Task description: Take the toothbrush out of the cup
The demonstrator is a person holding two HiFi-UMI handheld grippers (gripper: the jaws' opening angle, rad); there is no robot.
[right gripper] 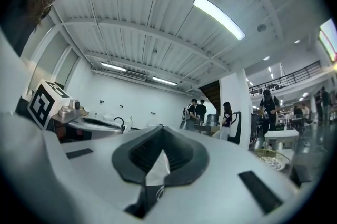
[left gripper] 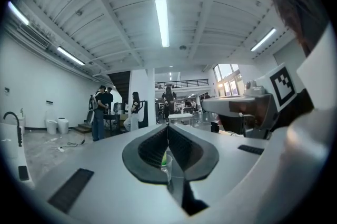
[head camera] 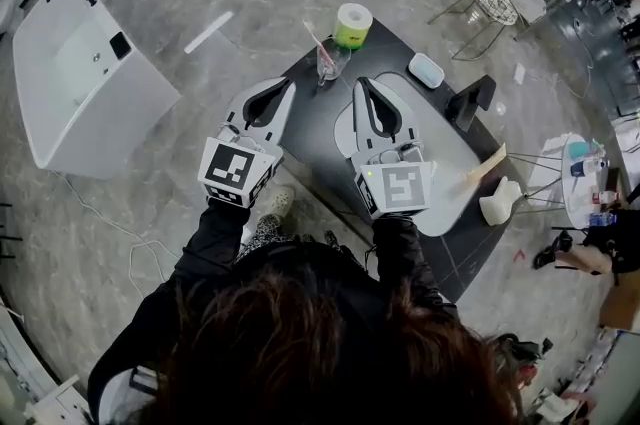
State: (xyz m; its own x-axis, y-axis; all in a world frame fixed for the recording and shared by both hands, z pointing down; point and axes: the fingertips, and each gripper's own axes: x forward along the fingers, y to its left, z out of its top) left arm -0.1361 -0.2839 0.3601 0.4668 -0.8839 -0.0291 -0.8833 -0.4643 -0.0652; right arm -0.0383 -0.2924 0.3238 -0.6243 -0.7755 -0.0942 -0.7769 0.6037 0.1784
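The left tool (head camera: pixel 288 85) and right tool (head camera: pixel 361 83), both closed and empty, sit near the glass cup (head camera: pixel 329 63) holding a toothbrush (head camera: pixel 316 40).

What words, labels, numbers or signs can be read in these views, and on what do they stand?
No readable text in any view.
On the left tool and right tool: only black-and-white square markers, no letters.
On the green roll: any print is too small to read.

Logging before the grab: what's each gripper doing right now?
Left gripper: closed, holding nothing.
Right gripper: closed, holding nothing.
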